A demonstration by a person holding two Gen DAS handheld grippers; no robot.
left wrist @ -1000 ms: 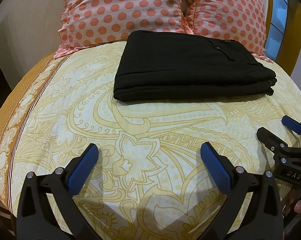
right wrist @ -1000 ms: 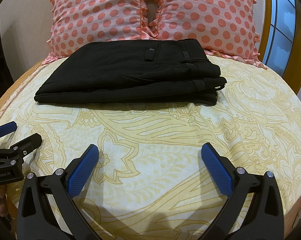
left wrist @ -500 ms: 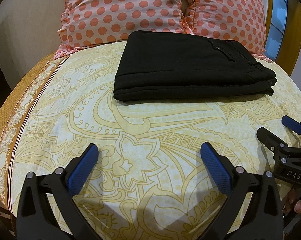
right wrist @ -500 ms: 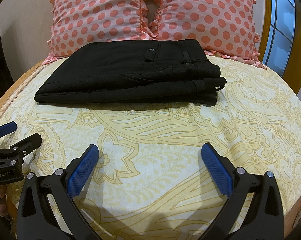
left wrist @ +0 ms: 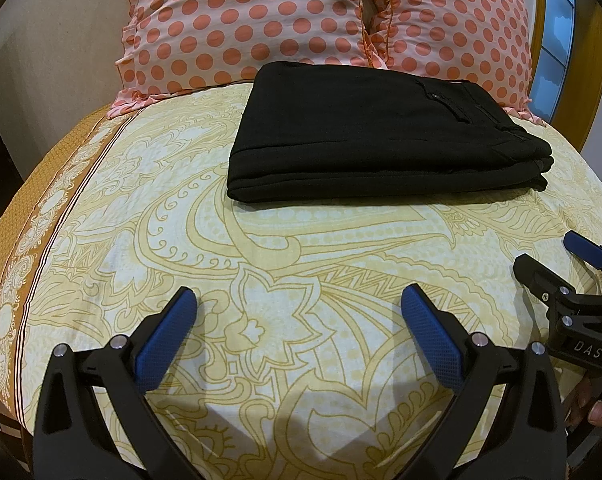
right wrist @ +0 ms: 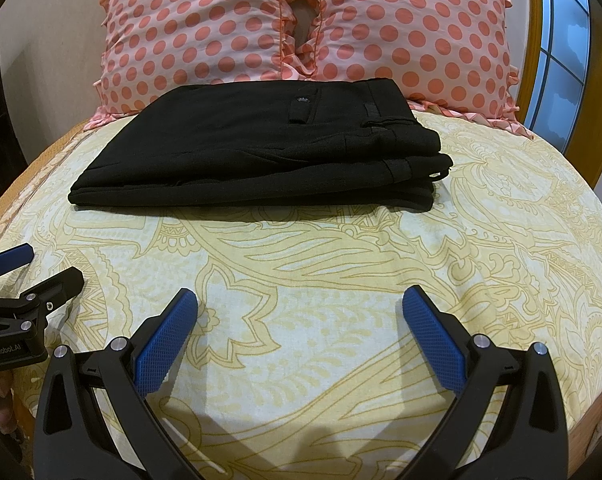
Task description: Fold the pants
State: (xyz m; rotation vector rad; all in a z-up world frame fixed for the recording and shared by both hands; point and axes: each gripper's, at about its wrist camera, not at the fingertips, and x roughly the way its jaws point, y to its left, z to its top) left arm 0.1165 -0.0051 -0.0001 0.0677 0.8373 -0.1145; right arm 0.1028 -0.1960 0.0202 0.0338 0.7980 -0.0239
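The black pants (left wrist: 373, 136) lie folded in a flat stack on the yellow patterned bedsheet (left wrist: 285, 264), close to the pillows; they also show in the right wrist view (right wrist: 261, 148), waistband to the right. My left gripper (left wrist: 299, 304) is open and empty, low over the sheet, well short of the pants. My right gripper (right wrist: 301, 304) is open and empty too, also short of the pants. The right gripper shows at the right edge of the left wrist view (left wrist: 557, 256). The left gripper shows at the left edge of the right wrist view (right wrist: 41, 266).
Two pink pillows with orange dots (left wrist: 253, 24) (right wrist: 413, 28) lean at the head of the bed behind the pants. A wooden frame and a window (right wrist: 561, 48) stand at the right. The bed's left edge has an orange border (left wrist: 41, 200).
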